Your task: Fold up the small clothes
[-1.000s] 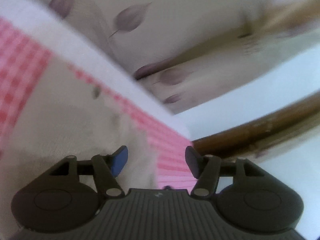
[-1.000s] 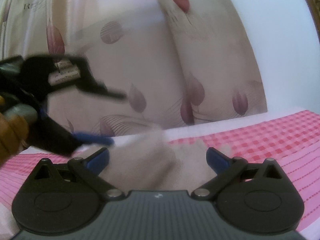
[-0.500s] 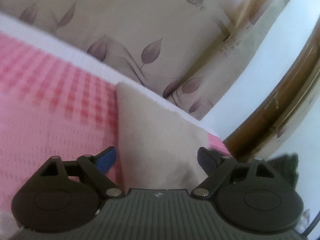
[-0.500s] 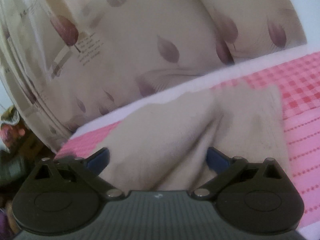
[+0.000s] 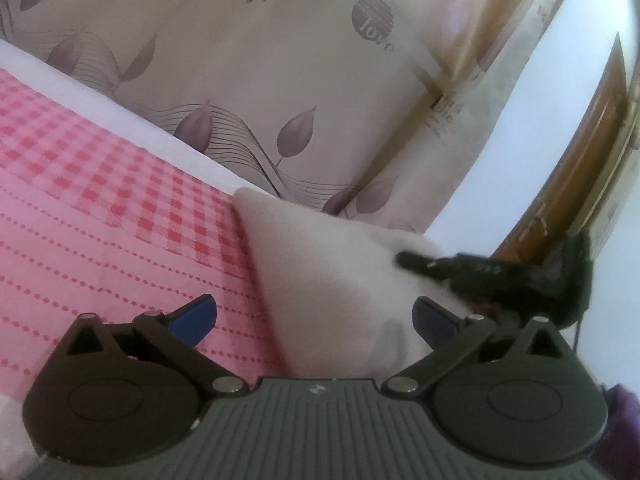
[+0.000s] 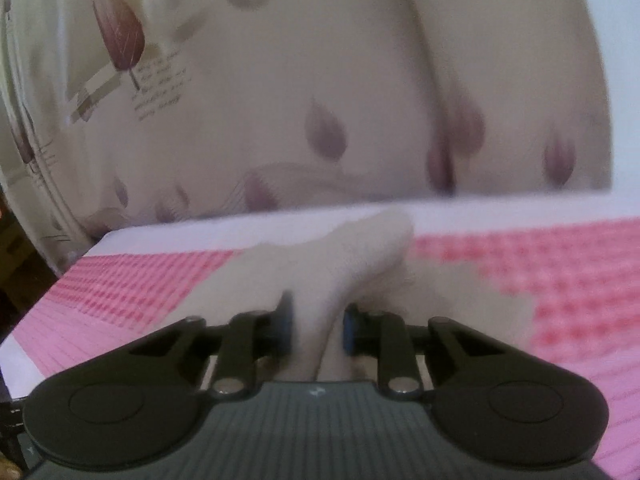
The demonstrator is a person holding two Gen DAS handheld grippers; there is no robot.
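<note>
A small beige cloth (image 5: 332,280) lies on a pink checked bed cover (image 5: 100,208). In the left wrist view my left gripper (image 5: 316,316) is open, its blue-padded fingers either side of the cloth's near edge. The right gripper's black body (image 5: 496,276) shows at the cloth's right side there. In the right wrist view my right gripper (image 6: 316,328) is shut on a raised fold of the beige cloth (image 6: 340,264), which bunches up between the pads.
A cream curtain with purple leaves (image 5: 280,80) hangs behind the bed. A white mattress edge (image 6: 500,210) runs along the far side. A brown wooden frame (image 5: 580,152) stands at the right. The bed's left edge (image 6: 24,344) drops off.
My right gripper has closed on a fold of the cloth; it was open before. My left gripper has swung round over the cloth and stays open. The right gripper has come into its view.
</note>
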